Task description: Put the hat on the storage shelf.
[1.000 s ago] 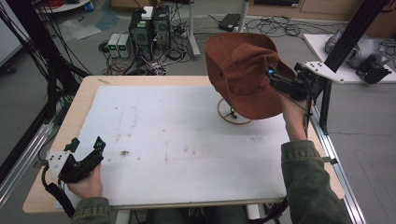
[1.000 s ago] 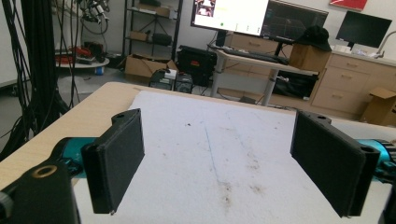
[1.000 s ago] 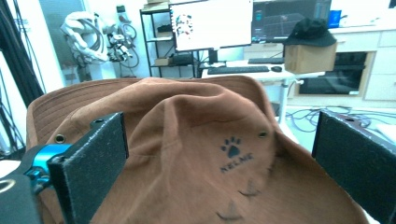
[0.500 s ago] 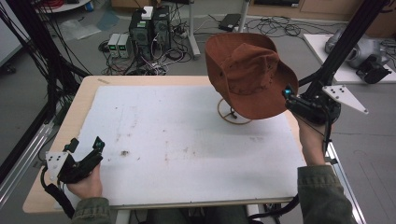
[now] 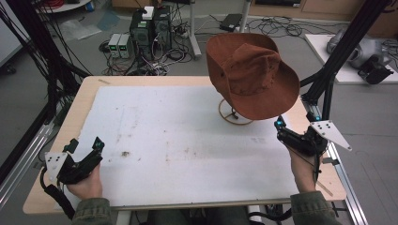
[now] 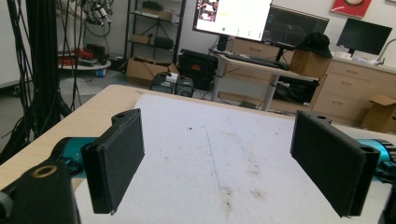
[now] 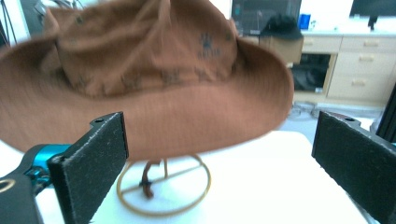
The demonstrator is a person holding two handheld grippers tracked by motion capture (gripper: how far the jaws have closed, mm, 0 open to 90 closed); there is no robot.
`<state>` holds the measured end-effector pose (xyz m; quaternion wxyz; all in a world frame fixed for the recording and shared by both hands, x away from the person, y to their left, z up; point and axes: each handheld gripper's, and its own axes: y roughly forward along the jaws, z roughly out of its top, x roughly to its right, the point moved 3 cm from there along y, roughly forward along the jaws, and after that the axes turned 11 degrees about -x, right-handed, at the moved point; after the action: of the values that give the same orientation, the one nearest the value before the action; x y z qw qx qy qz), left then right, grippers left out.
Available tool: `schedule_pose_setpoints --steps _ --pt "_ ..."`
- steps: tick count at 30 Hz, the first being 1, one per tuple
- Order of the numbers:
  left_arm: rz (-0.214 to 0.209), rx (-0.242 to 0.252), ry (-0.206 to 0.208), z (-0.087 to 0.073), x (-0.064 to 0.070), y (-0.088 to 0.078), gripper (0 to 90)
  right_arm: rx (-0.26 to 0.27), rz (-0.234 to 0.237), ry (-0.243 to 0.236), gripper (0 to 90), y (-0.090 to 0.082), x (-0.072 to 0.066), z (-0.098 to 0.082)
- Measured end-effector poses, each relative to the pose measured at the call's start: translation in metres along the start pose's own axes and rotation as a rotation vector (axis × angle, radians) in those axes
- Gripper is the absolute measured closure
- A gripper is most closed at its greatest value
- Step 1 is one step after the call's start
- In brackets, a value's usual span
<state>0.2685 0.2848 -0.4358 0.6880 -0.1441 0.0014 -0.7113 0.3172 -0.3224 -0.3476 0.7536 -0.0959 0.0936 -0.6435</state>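
A brown brimmed hat (image 5: 253, 75) rests tilted on a thin stand with a ring-shaped wire base (image 5: 234, 116) at the table's far right. In the right gripper view the hat (image 7: 154, 74) is close ahead, above the ring base (image 7: 163, 193). My right gripper (image 5: 280, 127) hovers near the right edge, just short of the hat's brim and apart from it. Its jaws are open (image 7: 219, 163) with nothing between them. My left gripper (image 5: 85, 145) sits at the near left over the mat, open (image 6: 219, 172) and empty.
A white mat (image 5: 187, 140) with a few dark stains covers most of the wooden table (image 5: 84, 101). Black frame posts stand at the left (image 5: 51, 70) and right (image 5: 333, 70) sides. Computers and cables (image 5: 150, 33) lie on the floor beyond the far edge.
My right gripper has drawn back from the hat's brim, toward me and down to the table's right edge. The hat stays on its stand. The left gripper has barely moved.
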Motion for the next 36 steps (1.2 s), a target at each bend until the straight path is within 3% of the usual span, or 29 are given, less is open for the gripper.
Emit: schedule_pose_setpoints --steps 1,10,17,26,30,36 --pt "0.002 0.001 -0.001 0.0 0.0 0.0 17.7 -0.007 -0.008 0.019 3.0 0.001 0.001 -0.014" --pt "0.01 0.003 0.006 0.0 -0.001 0.0 17.7 -0.034 -0.041 0.041 3.0 0.003 0.004 -0.054" --pt "0.009 0.005 0.005 0.0 0.0 0.001 17.7 -0.054 -0.059 0.016 3.0 0.001 -0.002 -0.076" --pt "0.007 0.004 0.006 0.0 0.0 0.001 17.7 -0.057 -0.056 0.017 3.0 0.003 -0.004 -0.079" --pt "0.009 0.002 0.007 0.0 0.0 0.0 17.7 -0.079 -0.057 0.06 3.0 0.004 0.001 -0.082" --pt "0.005 0.003 0.011 0.0 0.002 0.001 17.7 -0.08 -0.068 0.069 3.0 0.003 0.004 -0.083"
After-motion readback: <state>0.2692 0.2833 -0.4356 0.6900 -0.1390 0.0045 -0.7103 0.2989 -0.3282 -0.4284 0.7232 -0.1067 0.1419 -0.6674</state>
